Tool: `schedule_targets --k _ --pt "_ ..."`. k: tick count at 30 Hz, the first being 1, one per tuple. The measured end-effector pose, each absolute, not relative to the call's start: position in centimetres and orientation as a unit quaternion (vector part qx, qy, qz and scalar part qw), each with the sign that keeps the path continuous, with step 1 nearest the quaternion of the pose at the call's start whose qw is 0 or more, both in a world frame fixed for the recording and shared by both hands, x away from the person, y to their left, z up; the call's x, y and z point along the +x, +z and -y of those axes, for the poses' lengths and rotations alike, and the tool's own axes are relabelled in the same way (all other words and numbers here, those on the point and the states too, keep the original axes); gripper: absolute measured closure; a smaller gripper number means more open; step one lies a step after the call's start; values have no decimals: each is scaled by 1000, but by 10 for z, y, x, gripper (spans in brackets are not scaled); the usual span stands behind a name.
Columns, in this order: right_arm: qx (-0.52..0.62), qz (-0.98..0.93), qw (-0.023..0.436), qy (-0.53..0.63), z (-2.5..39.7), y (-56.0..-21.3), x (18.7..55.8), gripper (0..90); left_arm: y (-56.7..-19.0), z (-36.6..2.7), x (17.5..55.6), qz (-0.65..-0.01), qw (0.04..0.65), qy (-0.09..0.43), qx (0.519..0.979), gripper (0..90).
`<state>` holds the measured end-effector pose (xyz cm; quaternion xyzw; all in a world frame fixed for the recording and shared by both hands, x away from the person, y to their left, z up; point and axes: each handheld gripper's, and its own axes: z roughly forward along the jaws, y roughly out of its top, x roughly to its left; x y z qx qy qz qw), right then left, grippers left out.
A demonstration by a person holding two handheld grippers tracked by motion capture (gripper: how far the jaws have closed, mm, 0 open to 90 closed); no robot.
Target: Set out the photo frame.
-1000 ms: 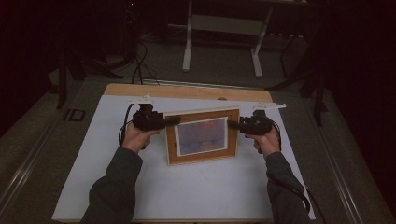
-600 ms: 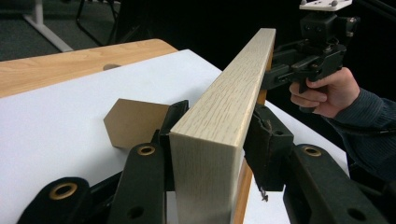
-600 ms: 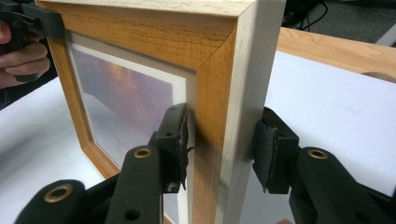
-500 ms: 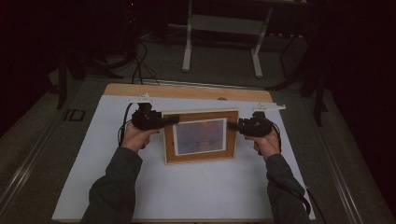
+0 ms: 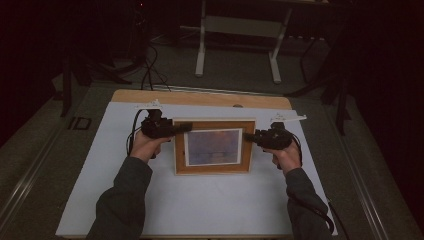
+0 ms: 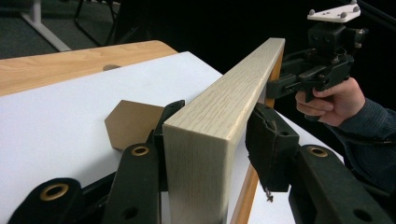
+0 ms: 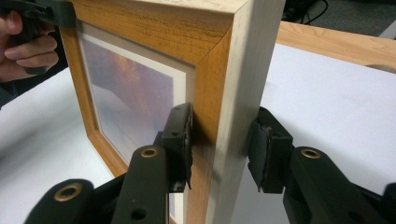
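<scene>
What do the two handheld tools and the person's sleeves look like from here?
Both tools, the left tool and the right tool, are black pistol-shaped units with broad black jaws carrying brass-ringed holes and dark pads. Each bears a pale three-cornered plate on top with dark studs, and a black cable trails from each. The person wears dark grey long sleeves.

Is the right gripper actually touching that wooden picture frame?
Touching. In the right gripper view, the right gripper has its jaws pressed against both faces of the picture frame edge, no gap showing.

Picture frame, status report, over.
Left tongs and right tongs each clamp a side of the picture frame. Frame upright on white table. Stand flap behind.
</scene>
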<state>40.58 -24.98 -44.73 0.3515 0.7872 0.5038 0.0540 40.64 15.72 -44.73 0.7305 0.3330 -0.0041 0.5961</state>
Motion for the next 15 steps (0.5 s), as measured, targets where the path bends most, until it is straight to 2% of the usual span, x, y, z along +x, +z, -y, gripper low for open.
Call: schedule_targets --k 15 --pt "357 -782 52 508 251 -449 398 638 -447 -155 407 -335 593 0 732 568"
